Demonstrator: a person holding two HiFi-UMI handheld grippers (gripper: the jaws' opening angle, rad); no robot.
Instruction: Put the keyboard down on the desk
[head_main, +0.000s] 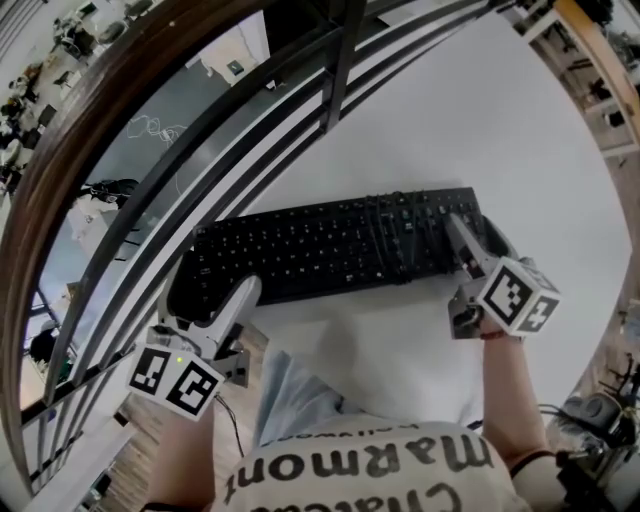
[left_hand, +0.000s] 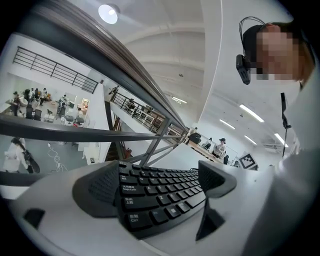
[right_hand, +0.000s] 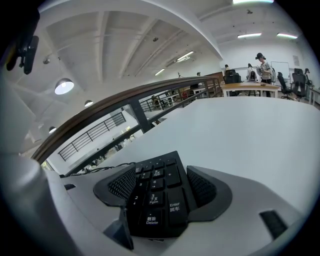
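A white worktop (head_main: 480, 120) curves under a dark railing (head_main: 75, 140) at 10 o'clock, with a busy hall (head_main: 170, 110) below. The black keyboard (head_main: 330, 250) spans its middle. The left tool (head_main: 242, 293), reaching from 7 o'clock, is clamped on its 9 o'clock end, and the right tool (head_main: 468, 240), from 5 o'clock, on the number-pad end.

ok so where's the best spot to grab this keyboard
At its two short ends, one gripper each, coming in endwise. The keyboard is long, thin and flat, so jaws spanning its front and back edges should hold it level. The left gripper sits so at the Ctrl end, the right gripper at the number pad.
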